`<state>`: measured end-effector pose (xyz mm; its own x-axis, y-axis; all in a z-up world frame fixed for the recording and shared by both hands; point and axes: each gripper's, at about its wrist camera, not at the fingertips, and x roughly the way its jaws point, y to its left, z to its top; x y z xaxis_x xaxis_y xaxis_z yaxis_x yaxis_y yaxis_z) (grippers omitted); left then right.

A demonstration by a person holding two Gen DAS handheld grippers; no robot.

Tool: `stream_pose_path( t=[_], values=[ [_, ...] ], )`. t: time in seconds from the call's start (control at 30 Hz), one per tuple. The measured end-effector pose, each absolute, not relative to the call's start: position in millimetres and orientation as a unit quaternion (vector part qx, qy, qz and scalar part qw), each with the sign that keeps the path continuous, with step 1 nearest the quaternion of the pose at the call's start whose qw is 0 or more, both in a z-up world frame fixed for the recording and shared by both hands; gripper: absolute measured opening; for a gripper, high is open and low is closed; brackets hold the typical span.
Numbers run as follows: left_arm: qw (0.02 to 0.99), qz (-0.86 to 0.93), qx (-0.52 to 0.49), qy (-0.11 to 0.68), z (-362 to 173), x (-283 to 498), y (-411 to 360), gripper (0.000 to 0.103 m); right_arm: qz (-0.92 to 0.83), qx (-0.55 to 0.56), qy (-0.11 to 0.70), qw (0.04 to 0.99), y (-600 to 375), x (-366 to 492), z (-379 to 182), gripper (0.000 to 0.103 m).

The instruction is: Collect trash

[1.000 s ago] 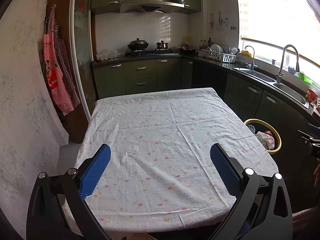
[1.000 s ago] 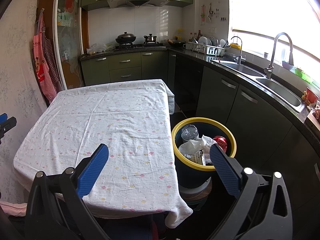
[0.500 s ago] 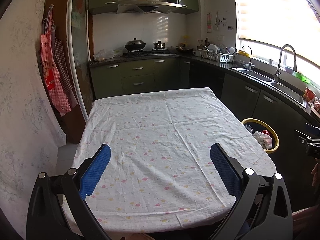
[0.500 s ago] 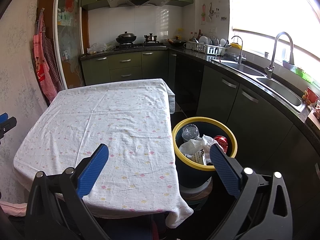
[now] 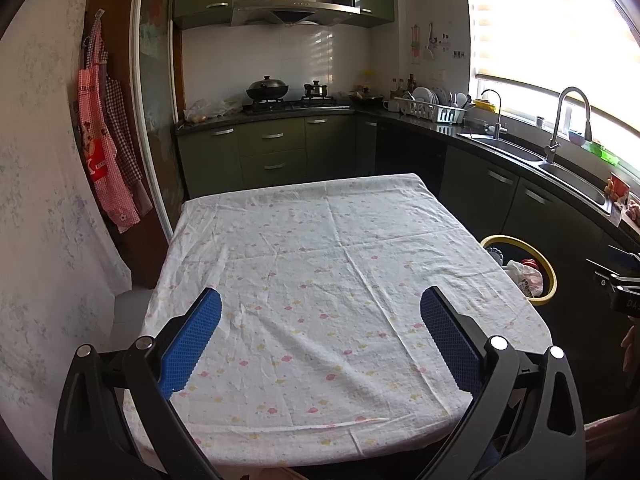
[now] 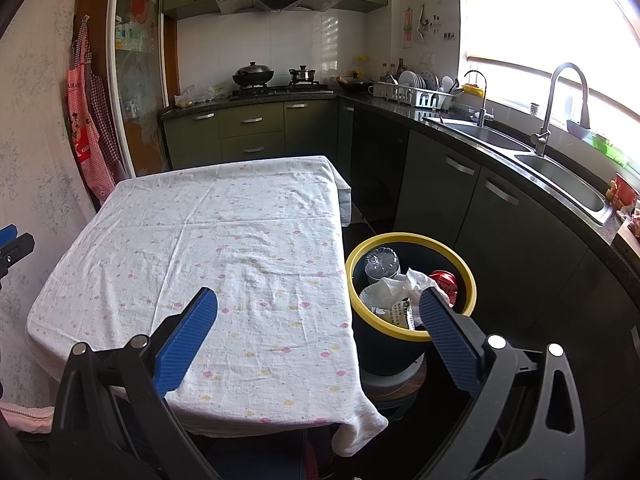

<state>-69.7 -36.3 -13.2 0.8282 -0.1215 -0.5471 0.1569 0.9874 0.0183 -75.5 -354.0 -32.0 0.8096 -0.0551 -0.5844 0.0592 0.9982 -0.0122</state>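
Left tool [image 5: 320, 300]: jaws spread wide, grasping nothing, above the near end of the bench [image 5: 320, 240] under a white flowered cloth.
Right tool [image 6: 318, 300]: jaws likewise spread, empty, over the bench's right edge.
Yellow-rimmed bin [image 6: 472, 280]: on the floor just right of the bench; holds crumpled white paper [image 6: 394, 286], a clear bottle [image 6: 382, 264], a red item, possibly a can [image 6: 444, 280].
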Motion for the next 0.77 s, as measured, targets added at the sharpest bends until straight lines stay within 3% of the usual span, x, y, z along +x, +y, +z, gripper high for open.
stream_pose_path(
  t=[0.5, 0.77],
  values=[
    [0.952, -0.076, 0.039, 0.294, -23.6, -58.0, -37.6, 0.098, -0.029, 0.004, 0.312, 0.95, -351.4, -71.9, -38.2, 0.096],
    [0.939, -0.06, 0.015, 0.339, -47.9, 7.5, -15.1, 0.098, 0.001, 0.005, 0.322, 0.947, -343.7, -21.3, -44.1, 0.096]
  ],
)
